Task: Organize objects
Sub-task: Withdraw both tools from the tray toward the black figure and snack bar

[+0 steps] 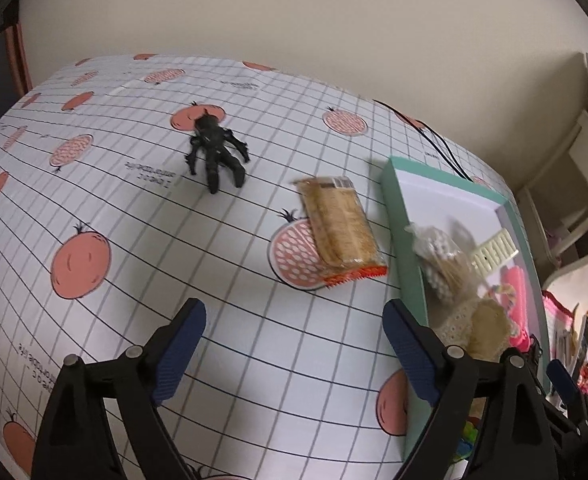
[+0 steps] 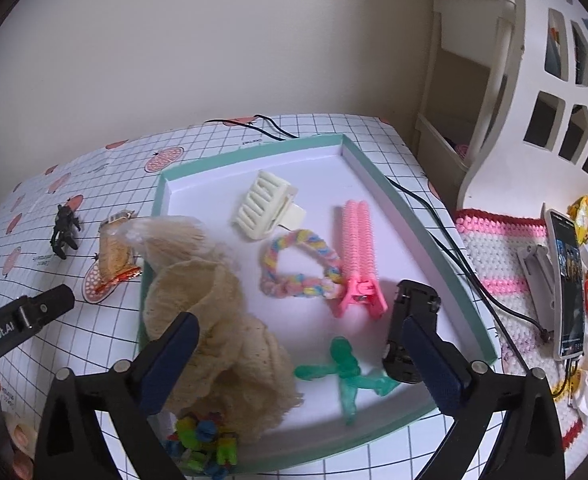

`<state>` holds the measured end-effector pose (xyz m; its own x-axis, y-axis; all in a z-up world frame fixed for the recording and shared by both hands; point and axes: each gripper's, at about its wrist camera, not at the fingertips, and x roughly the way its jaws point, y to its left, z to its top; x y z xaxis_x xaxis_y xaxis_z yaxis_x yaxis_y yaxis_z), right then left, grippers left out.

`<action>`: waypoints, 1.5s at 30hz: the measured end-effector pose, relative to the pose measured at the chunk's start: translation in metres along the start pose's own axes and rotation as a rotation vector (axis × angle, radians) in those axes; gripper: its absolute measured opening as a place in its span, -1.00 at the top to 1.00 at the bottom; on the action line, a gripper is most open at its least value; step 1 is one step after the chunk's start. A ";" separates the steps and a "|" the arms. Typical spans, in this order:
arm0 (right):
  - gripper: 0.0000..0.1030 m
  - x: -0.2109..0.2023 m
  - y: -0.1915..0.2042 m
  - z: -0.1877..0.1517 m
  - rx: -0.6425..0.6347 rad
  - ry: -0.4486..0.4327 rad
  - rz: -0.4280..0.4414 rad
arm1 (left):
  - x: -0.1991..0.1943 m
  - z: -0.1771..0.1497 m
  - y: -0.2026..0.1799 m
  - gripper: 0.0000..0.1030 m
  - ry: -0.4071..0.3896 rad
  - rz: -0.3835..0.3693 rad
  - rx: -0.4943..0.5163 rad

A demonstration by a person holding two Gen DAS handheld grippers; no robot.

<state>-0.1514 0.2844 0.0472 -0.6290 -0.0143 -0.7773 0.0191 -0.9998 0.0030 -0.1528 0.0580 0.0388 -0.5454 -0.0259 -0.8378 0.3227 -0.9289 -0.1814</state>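
Observation:
A green-rimmed box lid [image 2: 249,150] [image 1: 404,248] lies on the table and holds a cream hair claw [image 2: 263,204], a pink clip [image 2: 358,260], a braided pastel loop [image 2: 294,260], a green figure [image 2: 346,372], a black block [image 2: 410,320], a beige knit piece [image 2: 213,320] and a bag of cotton swabs [image 1: 442,264]. Outside it lie a wrapped cracker pack [image 1: 338,224] [image 2: 113,252] and a black toy figure [image 1: 215,152] [image 2: 65,230]. My left gripper [image 1: 294,352] is open above the cloth, near the lid's left wall. My right gripper [image 2: 294,364] hovers open over the lid.
The tablecloth [image 1: 133,220] has a grid and pomegranate print. A black cable [image 2: 454,248] runs along the lid's right side. To the right are a phone on a stand [image 2: 566,280], a crocheted mat [image 2: 494,248] with small items, and a white shelf [image 2: 514,80].

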 end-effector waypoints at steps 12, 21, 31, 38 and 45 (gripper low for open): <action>-1.00 -0.007 0.027 0.007 0.002 -0.025 0.007 | -0.004 0.011 0.019 -0.93 -0.060 0.051 -0.016; -1.00 -0.008 0.069 0.007 -0.054 -0.025 0.045 | 0.001 0.020 0.054 -0.93 -0.027 0.068 -0.131; -1.00 -0.007 0.117 0.003 -0.114 -0.005 0.110 | 0.000 0.040 0.109 -0.93 -0.042 0.075 -0.298; -1.00 -0.001 0.143 0.007 -0.120 0.016 0.158 | 0.008 0.055 0.134 -0.93 -0.023 0.081 -0.320; -1.00 0.009 0.166 0.014 -0.174 0.034 0.206 | 0.008 0.078 0.117 -0.93 -0.062 0.036 -0.161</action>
<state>-0.1641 0.1180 0.0496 -0.5714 -0.2143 -0.7922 0.2796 -0.9584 0.0576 -0.1797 -0.0792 0.0507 -0.5759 -0.0856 -0.8130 0.4600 -0.8561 -0.2357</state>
